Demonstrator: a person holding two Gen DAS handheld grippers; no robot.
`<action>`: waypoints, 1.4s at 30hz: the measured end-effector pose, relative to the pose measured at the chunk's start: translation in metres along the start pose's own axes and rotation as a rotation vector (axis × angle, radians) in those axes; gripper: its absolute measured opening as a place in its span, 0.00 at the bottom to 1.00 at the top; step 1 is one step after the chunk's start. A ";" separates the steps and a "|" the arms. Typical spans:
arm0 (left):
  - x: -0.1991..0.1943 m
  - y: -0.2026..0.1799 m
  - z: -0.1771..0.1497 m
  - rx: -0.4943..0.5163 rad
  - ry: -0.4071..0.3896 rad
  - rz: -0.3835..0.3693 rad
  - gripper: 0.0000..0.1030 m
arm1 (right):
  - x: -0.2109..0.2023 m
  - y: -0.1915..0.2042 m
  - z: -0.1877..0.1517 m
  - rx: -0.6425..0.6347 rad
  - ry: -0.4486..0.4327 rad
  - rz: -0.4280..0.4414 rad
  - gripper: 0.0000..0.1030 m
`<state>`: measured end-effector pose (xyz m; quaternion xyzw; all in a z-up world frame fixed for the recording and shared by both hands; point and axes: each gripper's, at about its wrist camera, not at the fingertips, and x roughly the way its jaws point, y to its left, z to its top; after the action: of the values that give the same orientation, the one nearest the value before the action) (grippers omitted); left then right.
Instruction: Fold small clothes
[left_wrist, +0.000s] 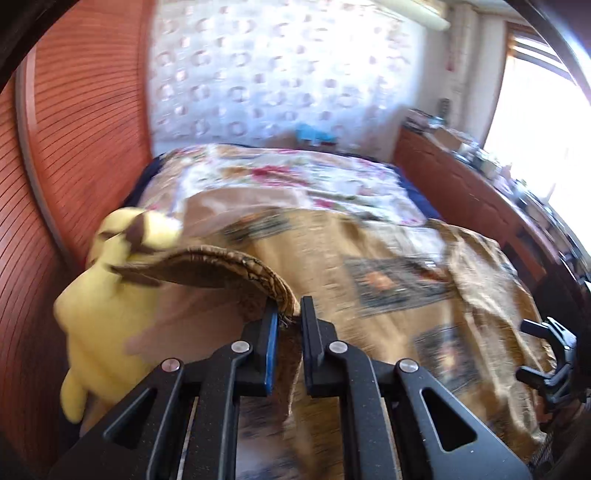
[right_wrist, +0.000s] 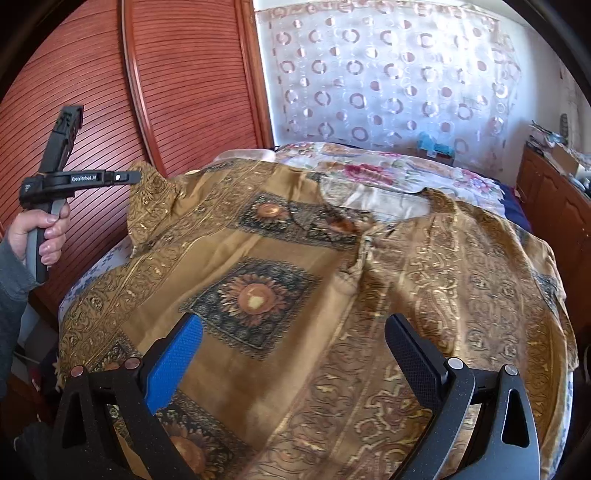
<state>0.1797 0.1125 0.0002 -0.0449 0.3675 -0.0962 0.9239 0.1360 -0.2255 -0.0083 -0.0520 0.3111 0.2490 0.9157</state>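
Observation:
A golden-brown patterned garment (right_wrist: 280, 266) with dark sunflower squares lies spread over the bed. My left gripper (left_wrist: 289, 317) is shut on the garment's edge (left_wrist: 258, 273) and holds that corner lifted; in the right wrist view the left gripper (right_wrist: 135, 177) shows at the left, holding up the corner. My right gripper (right_wrist: 293, 325) is open and empty, its fingers (right_wrist: 173, 362) hovering just above the garment's near part. It also shows at the right edge of the left wrist view (left_wrist: 546, 358).
A floral bedspread (right_wrist: 388, 173) covers the bed's far end. A yellow plush toy (left_wrist: 107, 306) lies at the bed's left side. A red slatted wardrobe (right_wrist: 166, 81) stands left, a wooden sideboard (left_wrist: 480, 199) with clutter right, a curtain (right_wrist: 388, 74) behind.

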 end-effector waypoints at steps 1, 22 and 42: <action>0.002 -0.014 0.003 0.023 0.003 -0.020 0.12 | -0.002 -0.003 -0.001 0.006 -0.003 -0.005 0.96; 0.011 -0.026 -0.064 0.113 0.171 0.020 0.65 | 0.006 0.006 0.026 -0.078 0.002 -0.014 0.96; 0.040 -0.003 -0.089 0.092 0.178 0.097 0.83 | 0.124 0.042 0.085 -0.139 0.132 0.189 0.57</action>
<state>0.1469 0.1001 -0.0909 0.0240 0.4449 -0.0717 0.8924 0.2467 -0.1148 -0.0113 -0.1023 0.3559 0.3511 0.8600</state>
